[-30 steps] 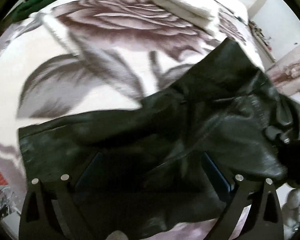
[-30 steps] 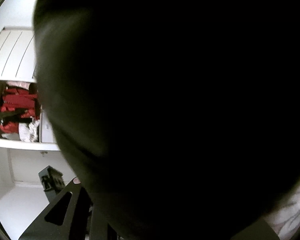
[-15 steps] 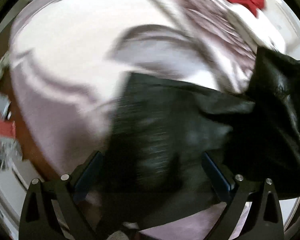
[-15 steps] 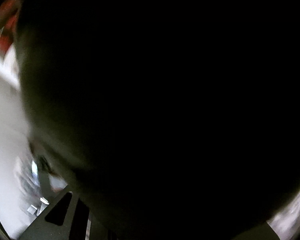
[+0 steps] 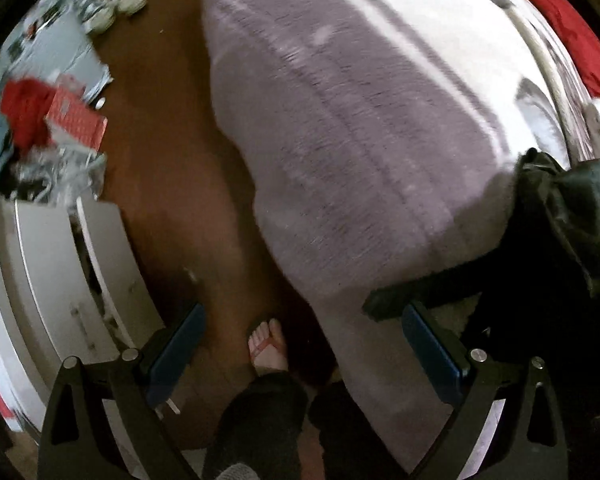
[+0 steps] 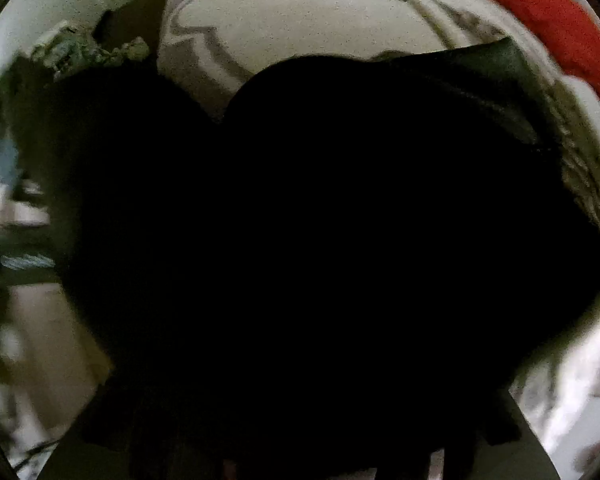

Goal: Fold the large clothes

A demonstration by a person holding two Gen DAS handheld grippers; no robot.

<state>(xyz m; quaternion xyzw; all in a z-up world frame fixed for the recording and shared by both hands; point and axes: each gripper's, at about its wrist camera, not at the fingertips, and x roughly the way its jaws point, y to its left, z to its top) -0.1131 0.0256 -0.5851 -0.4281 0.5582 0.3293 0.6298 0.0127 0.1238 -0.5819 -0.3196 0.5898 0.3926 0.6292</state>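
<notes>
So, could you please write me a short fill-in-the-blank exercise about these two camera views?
1. The left tongs are ____, with nothing between them.
2. The black leather jacket lies at the ____ edge of the left view.
3. The bare foot wears a ____ flip-flop.
4. A ____ garment lies on the bed.

Answers: open; right; pink; red

Glossy black leather jacket, fuzzy matt blanket, smooth brown wooden floor.
</notes>
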